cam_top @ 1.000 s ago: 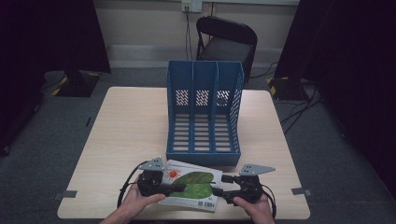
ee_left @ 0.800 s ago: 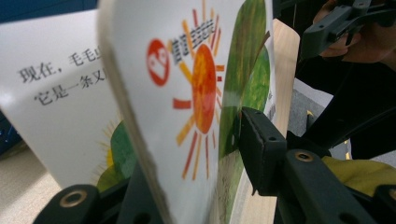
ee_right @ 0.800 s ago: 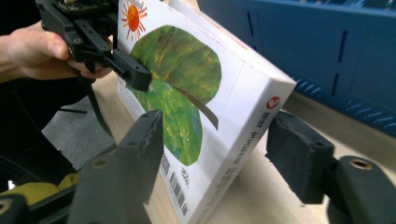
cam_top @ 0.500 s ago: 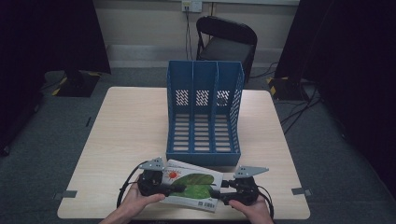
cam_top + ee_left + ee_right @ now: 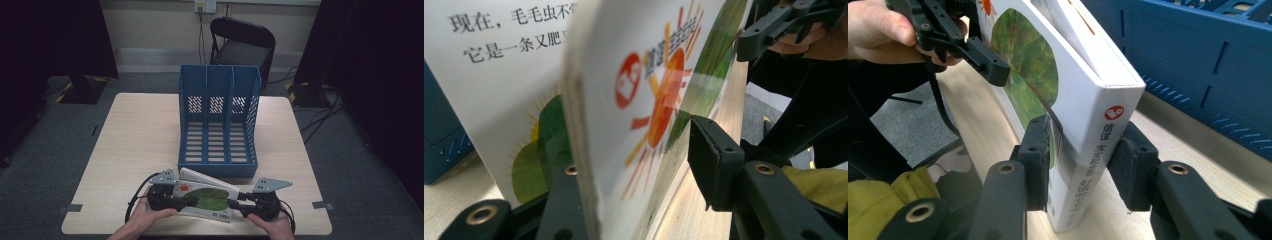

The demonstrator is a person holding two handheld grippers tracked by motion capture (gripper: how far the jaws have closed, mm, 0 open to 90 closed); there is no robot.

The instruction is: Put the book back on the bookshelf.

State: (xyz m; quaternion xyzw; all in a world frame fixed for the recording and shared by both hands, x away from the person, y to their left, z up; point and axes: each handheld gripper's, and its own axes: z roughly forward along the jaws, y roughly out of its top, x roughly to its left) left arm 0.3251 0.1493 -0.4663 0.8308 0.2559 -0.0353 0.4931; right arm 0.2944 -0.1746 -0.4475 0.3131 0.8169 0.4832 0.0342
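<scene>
Lying at the near edge of the table (image 5: 135, 145), a white book (image 5: 207, 199) with a green and orange cover sits just in front of the blue file rack (image 5: 218, 120). The rack stands at the table's middle with three open slots facing near. A person's hands come in from the near side, each with a gripper.

The left gripper (image 5: 165, 192) is at the book's left end. In the left gripper view its fingers (image 5: 714, 160) are spread either side of the front cover, which is lifted off the pages; printed text shows on the page behind. One finger stands clear of the cover, so they are not pinching it.

The right gripper (image 5: 250, 197) is at the book's right end. In the right gripper view its fingers (image 5: 1038, 155) are closed on the book's corner at the spine, one pad on the cover side and one on the far side, both touching. The book is tilted up off the table there.
</scene>
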